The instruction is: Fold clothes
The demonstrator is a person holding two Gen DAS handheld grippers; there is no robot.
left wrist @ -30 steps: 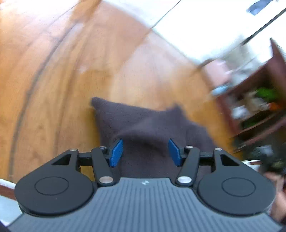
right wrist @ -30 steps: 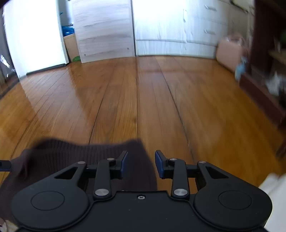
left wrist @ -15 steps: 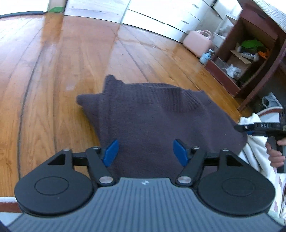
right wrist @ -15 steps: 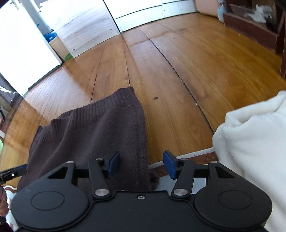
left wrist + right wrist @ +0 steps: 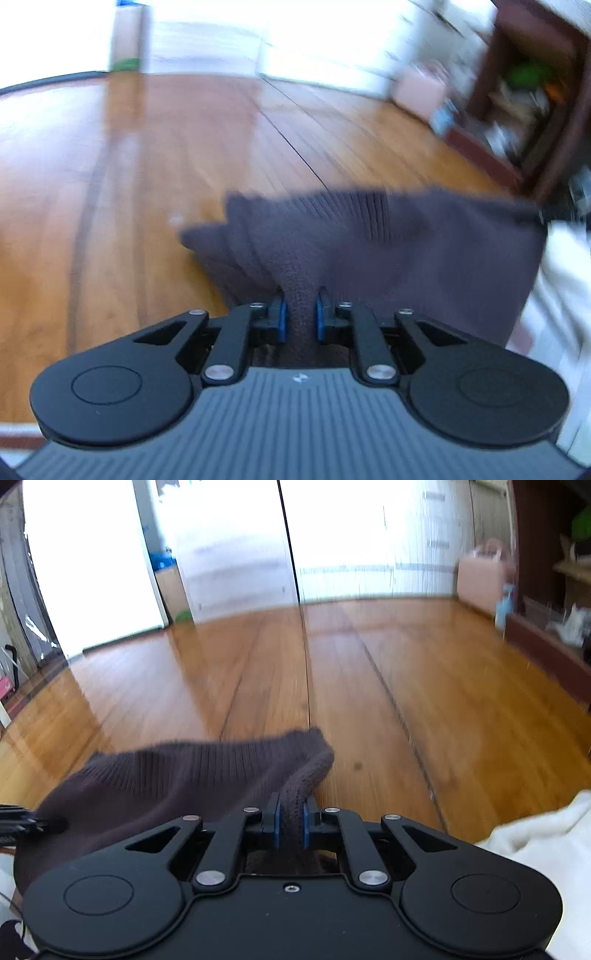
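A dark brown knitted sweater point(image 5: 424, 251) is stretched above the wooden floor between both grippers. In the left wrist view my left gripper point(image 5: 299, 314) has its jaws closing, the blue pads pinching a bunched fold of the sweater. The right wrist view shows the same sweater point(image 5: 177, 779) spreading to the left, its ribbed edge on top. My right gripper point(image 5: 290, 825) has its jaws closing too, pads pressed on a thick roll of the knit. The other gripper's tip point(image 5: 18, 825) shows at the left edge, at the sweater's far corner.
A wooden floor point(image 5: 424, 709) stretches ahead to white cupboards. A white fluffy cloth point(image 5: 535, 842) lies at the lower right, also seen as a white cloth point(image 5: 565, 280). A dark shelf unit point(image 5: 532, 92) with clutter and a pink bag point(image 5: 480, 576) stand at the right.
Both grippers went from wide open over the sweater to closed on folds of it. The sweater has been lifted and bunched, and both views now tilt up toward the room.
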